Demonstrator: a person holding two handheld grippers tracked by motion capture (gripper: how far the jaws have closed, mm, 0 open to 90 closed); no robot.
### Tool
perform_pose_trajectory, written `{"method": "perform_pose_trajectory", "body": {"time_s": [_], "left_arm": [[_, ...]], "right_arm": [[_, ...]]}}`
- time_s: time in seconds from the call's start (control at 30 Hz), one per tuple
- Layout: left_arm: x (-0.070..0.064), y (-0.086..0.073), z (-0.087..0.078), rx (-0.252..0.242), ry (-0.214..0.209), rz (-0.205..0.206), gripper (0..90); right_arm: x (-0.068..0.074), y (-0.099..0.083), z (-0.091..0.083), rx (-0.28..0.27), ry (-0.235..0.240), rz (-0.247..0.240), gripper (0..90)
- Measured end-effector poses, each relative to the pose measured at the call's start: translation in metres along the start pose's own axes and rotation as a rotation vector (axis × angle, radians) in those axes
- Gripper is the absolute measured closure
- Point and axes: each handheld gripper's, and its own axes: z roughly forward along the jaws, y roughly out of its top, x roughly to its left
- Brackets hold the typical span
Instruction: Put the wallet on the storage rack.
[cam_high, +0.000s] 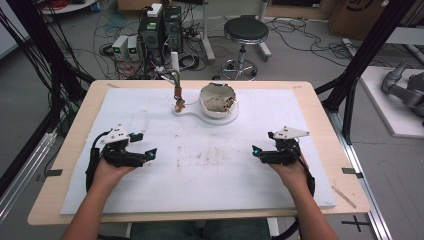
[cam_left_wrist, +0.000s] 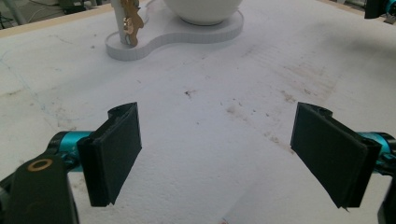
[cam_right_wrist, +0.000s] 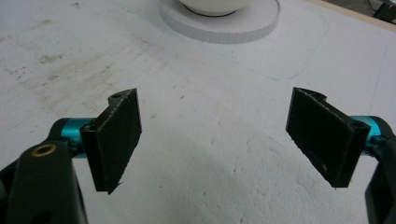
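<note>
A white bowl (cam_high: 218, 99) with brownish contents sits on a white keyhole-shaped base (cam_high: 200, 111) at the far middle of the white foam mat (cam_high: 210, 160). A small post with a brass-coloured fitting (cam_high: 178, 92) rises from the base's left end. My left gripper (cam_high: 145, 146) rests low on the mat's left side, jaws wide apart with nothing between them. My right gripper (cam_high: 264, 146) sits on the right side, also open and empty. The left gripper view shows the base (cam_left_wrist: 187, 35) and the fitting (cam_left_wrist: 130, 23) ahead of the left gripper (cam_left_wrist: 217, 156). The right gripper (cam_right_wrist: 215, 140) faces the base (cam_right_wrist: 224, 23).
The mat lies on a wooden table (cam_high: 320, 107). Brown stains (cam_high: 210, 155) mark the mat's middle. Beyond the table stand a black stool (cam_high: 245, 32), computer boxes (cam_high: 160, 27) and loose cables on the floor. A black frame post (cam_high: 360, 60) rises at the right.
</note>
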Motion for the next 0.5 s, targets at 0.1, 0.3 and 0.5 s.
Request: {"method": "perform_pose_trajectory", "body": {"time_s": [0.1,0.3,0.5], "left_arm": [[0.0002,-0.0015,-0.0013,0.001,0.007,-0.004,16.3],[0.001,-0.0038,-0.0049,-0.005,0.019,-0.015,16.3],[0.003,-0.005,-0.0073,-0.008,0.021,-0.024,16.3]], "right_arm": [[0.0007,0.0004,0.0024,0.005,0.006,-0.012,18.7],[0.0019,0.0005,0.0042,0.016,0.015,-0.012,18.7],[0.0023,0.0009,0.0057,0.016,0.009,-0.014,18.7]]}}
